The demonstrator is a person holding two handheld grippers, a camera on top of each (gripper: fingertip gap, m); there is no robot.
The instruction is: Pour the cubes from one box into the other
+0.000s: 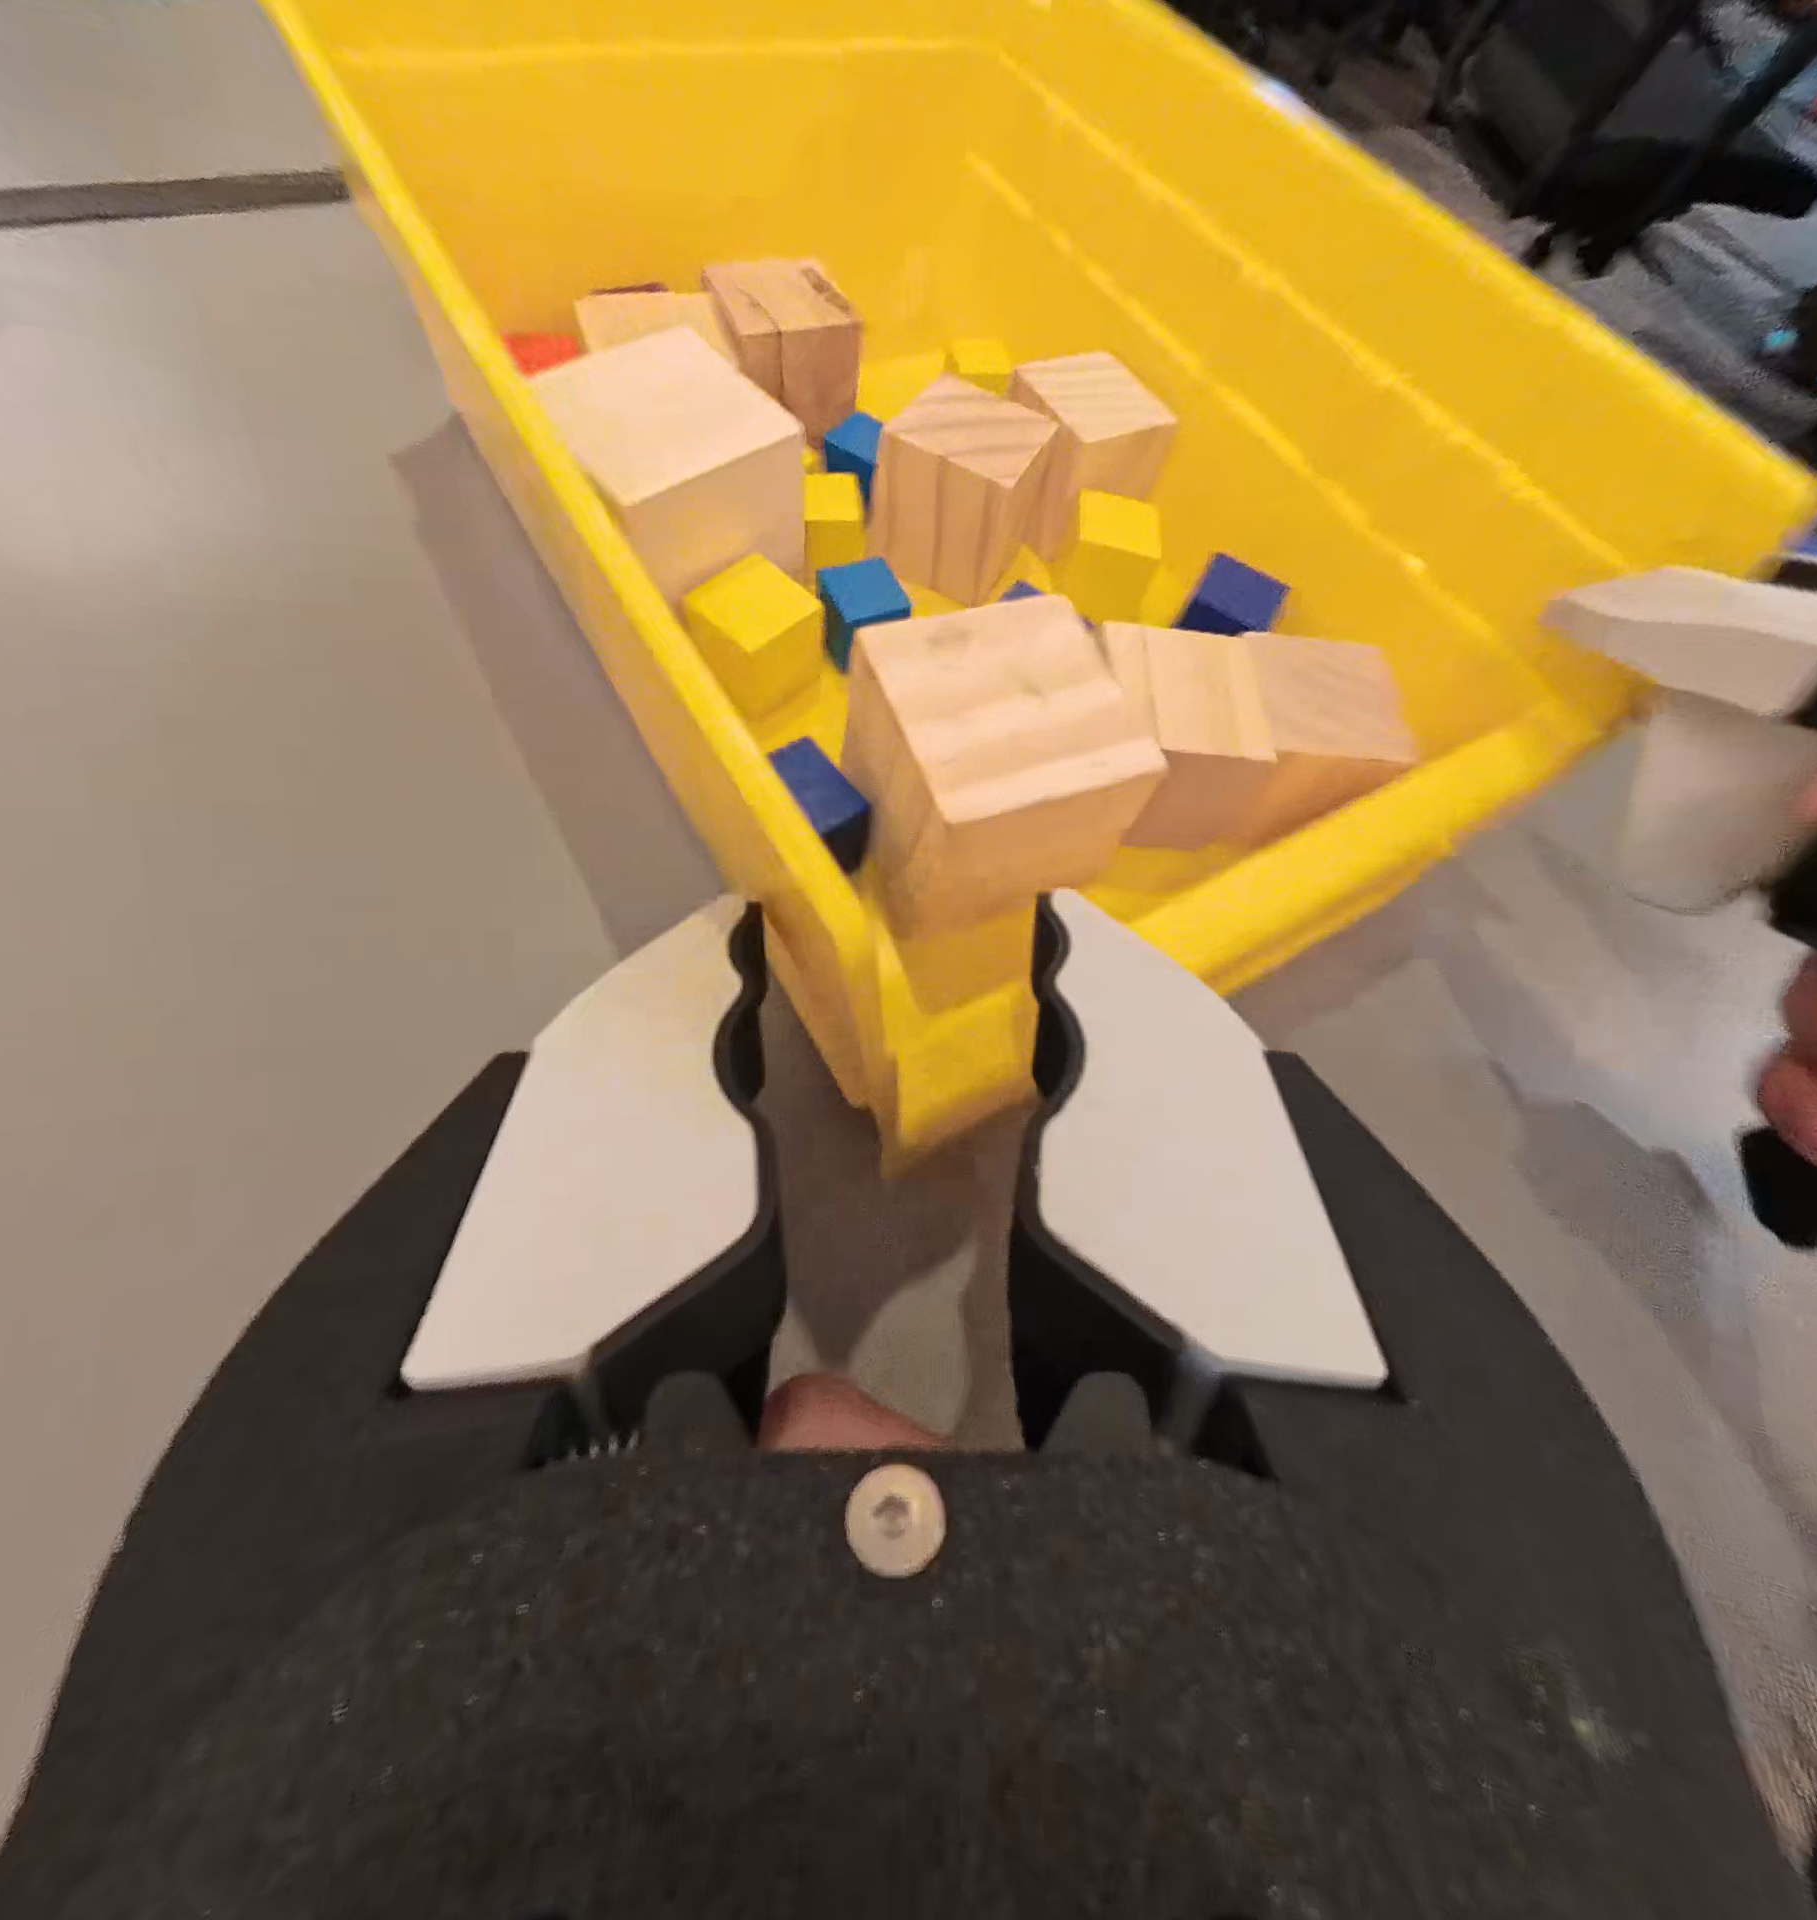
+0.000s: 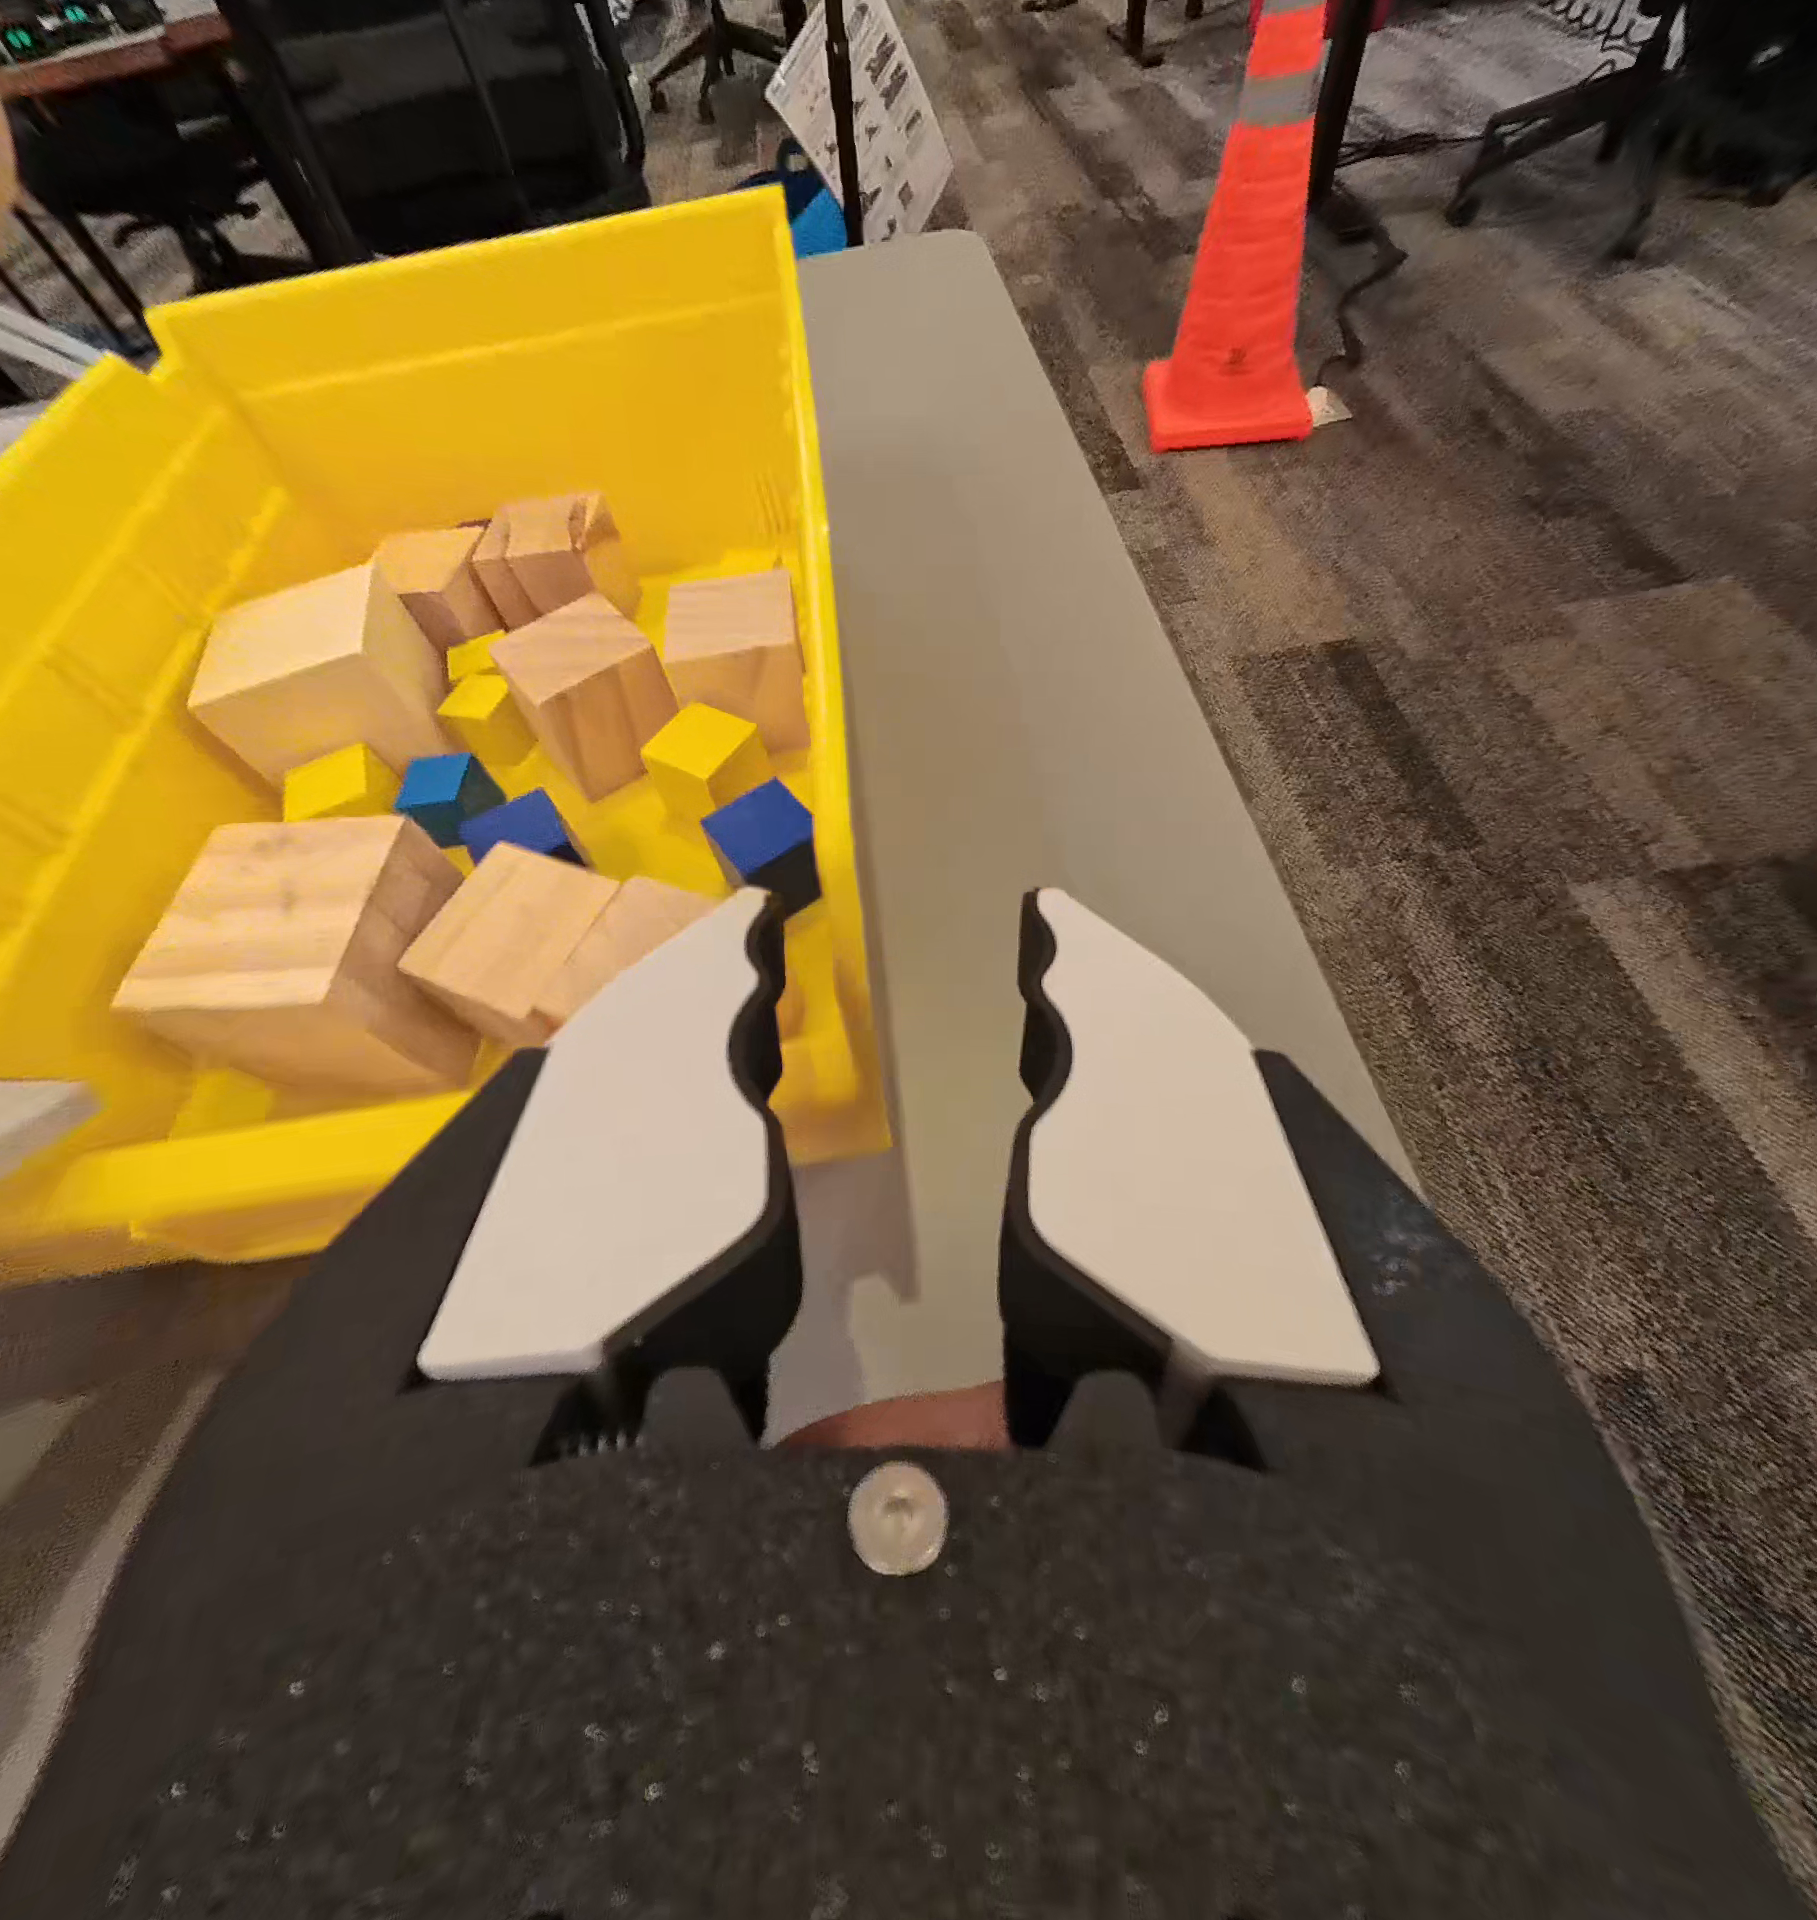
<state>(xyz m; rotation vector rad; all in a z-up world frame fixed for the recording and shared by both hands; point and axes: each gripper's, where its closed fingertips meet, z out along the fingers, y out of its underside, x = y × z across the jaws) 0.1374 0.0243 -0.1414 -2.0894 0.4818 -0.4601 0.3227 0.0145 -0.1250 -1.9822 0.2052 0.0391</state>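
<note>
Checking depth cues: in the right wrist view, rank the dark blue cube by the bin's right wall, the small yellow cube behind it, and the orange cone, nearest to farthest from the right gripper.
1. dark blue cube, just past the right gripper's left fingertip.
2. small yellow cube, deeper in the yellow bin.
3. orange cone, on the carpet, far right.

left hand-held gripper [image 1: 893,997]: fingers parted, level | right hand-held gripper [image 2: 899,997]: fingers parted, holding nothing

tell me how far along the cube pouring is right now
Nothing looks poured yet: the cubes, wooden, yellow and blue, all lie inside the yellow box. In hand: the left tongs straddle the box's near corner, open, and the right tongs hover open beside its right wall. Left: grip, lift and tip the box. No second box is in view.
</note>
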